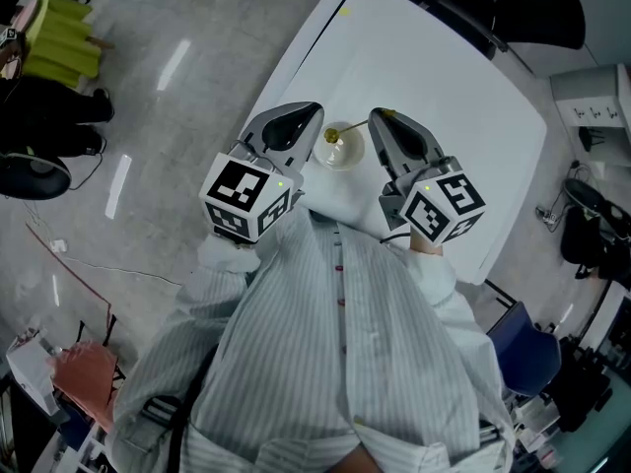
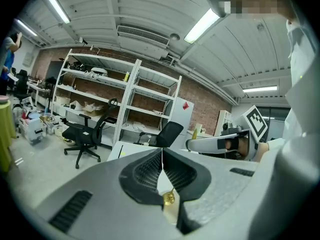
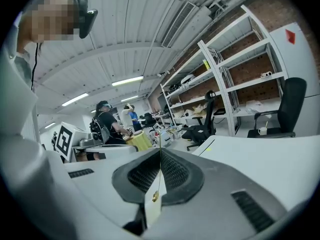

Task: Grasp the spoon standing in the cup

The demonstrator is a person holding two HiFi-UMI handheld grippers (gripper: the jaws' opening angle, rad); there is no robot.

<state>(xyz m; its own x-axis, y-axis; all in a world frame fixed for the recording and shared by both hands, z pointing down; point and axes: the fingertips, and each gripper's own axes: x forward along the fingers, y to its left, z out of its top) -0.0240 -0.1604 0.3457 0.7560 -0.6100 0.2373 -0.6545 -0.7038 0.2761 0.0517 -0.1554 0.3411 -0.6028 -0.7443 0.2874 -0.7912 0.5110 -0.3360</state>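
A small clear cup point(image 1: 341, 152) stands on the white table point(image 1: 463, 116) between my two grippers. A gold spoon point(image 1: 351, 128) leans in it, its handle slanting up to the right. My right gripper point(image 1: 381, 117) is shut on the end of that handle; in the right gripper view the thin handle runs along the seam of the jaws point(image 3: 160, 151) down to the gold bowl point(image 3: 155, 196). My left gripper point(image 1: 314, 116) is shut and holds nothing, just left of the cup. The left gripper view point(image 2: 162, 152) shows the spoon's bowl point(image 2: 169, 199) below its jaws.
The cup is near the table's left edge point(image 1: 271, 77), with grey floor beyond. Black office chairs point(image 2: 87, 134) and metal shelves point(image 2: 105, 99) stand past the table. People stand at a far bench point(image 3: 107, 124). A blue chair point(image 1: 523, 348) is at my right.
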